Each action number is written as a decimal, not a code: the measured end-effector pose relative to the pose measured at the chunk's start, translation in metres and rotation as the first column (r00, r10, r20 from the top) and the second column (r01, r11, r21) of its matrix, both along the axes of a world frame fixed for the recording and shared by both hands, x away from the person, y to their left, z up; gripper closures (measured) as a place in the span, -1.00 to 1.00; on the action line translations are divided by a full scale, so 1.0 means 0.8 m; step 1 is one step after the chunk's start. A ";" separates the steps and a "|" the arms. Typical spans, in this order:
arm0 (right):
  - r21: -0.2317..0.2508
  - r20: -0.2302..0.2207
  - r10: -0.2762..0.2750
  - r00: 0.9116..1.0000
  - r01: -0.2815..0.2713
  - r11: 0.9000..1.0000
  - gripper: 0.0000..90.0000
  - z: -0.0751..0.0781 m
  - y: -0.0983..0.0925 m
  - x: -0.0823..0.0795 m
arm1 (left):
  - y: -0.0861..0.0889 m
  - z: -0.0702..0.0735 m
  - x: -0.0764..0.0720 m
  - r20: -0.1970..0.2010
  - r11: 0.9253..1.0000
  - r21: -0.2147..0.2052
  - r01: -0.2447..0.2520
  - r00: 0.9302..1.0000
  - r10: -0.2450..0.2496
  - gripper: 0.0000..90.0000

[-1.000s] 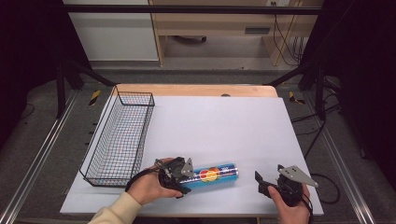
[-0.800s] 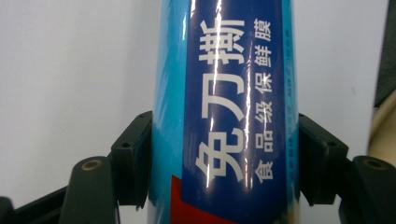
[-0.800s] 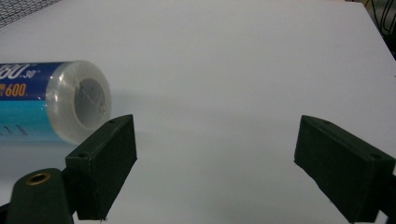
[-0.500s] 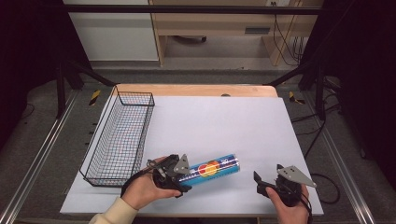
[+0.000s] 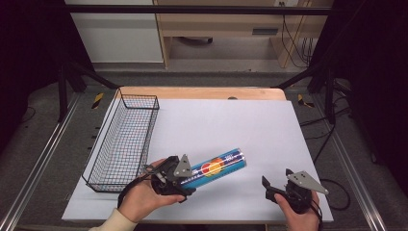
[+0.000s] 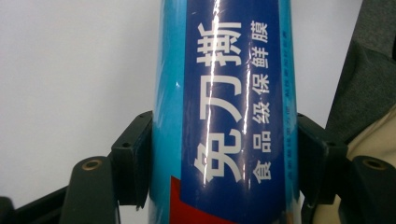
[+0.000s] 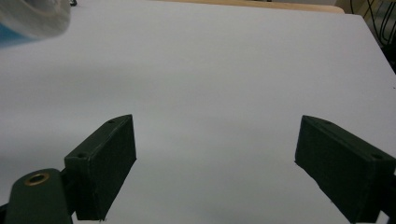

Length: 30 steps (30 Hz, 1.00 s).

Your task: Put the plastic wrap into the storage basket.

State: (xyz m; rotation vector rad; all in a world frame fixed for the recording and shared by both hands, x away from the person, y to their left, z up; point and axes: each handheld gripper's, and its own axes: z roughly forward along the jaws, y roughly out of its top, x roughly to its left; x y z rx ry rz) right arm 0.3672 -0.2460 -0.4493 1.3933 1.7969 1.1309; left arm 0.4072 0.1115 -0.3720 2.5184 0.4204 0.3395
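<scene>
The left gripper [image 5: 185, 185] is clamped on one end of a blue tube [image 5: 216, 167], both pads pressed against its sides; the tube is tilted, its far end raised over the white table [image 5: 231, 125]. A wire basket [image 5: 126, 139] stands just to the left. The right gripper [image 5: 274, 188] is held wide open and empty near the table's front right.

Surroundings, high view: basket, tabletop, furniture behind.

Black wire basket [image 5: 124, 142] at about 9 o'clock on the white tabletop [image 5: 226, 130], long side running along the left edge, upright. A strip of bare wood [image 5: 202, 93] shows at the 12 o'clock edge. Beyond, at 12 o'clock, a wooden desk [image 5: 226, 29] with dangling cables [image 5: 291, 38]; a white cabinet [image 5: 115, 33] toward 11 o'clock. Grey floor [image 5: 43, 120] either side.
</scene>
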 end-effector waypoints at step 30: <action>-0.010 0.002 -0.022 1.000 0.022 1.000 -0.74 0.000 0.000 -0.001 | 0.092 0.067 -0.010 0.021 0.955 -0.014 -0.296 0.955 0.296 -0.29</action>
